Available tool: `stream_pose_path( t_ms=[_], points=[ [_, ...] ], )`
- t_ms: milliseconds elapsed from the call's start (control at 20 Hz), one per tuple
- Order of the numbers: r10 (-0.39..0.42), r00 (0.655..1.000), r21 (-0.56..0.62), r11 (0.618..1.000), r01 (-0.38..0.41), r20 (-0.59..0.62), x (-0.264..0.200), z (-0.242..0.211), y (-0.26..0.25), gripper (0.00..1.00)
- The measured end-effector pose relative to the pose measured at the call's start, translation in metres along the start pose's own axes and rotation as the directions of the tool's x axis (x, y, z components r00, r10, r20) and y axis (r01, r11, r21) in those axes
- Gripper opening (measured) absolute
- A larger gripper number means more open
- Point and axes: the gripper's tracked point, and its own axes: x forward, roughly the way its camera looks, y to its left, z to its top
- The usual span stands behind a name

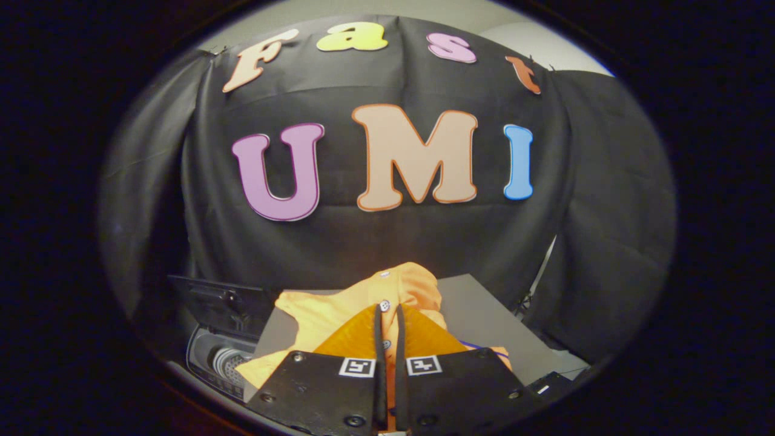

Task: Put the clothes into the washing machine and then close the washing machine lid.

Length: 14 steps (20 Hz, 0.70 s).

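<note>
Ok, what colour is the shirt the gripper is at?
Orange, with small buttons; the shirt shows best in the gripper view.

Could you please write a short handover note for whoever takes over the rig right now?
Hand-held gripper: fingers nearly together, a thin gap between them; whether they pinch cloth is unclear.
Orange garment: bunched on the grey surface, under and just ahead of the fingers.
Washing machine: beside the garment, lid raised, drum showing.
Done: nothing loaded.
Left: move the garment into the drum, close the lid.
</note>
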Motion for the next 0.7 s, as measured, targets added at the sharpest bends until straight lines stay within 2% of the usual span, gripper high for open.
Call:
stream_pose_path(
  t_ms=[150,400,700],
  points=[
    [0.023,0.999,-0.009,1.0,-0.023,0.048,-0.01,0.019,0.019,0.05],
    [0.095,0.987,0.075,0.992,-0.105,0.127,-0.037,0.058,0.072,0.04],
    [0.147,0.978,0.08,0.984,-0.16,0.148,-0.056,0.086,0.149,0.04]
  ],
)
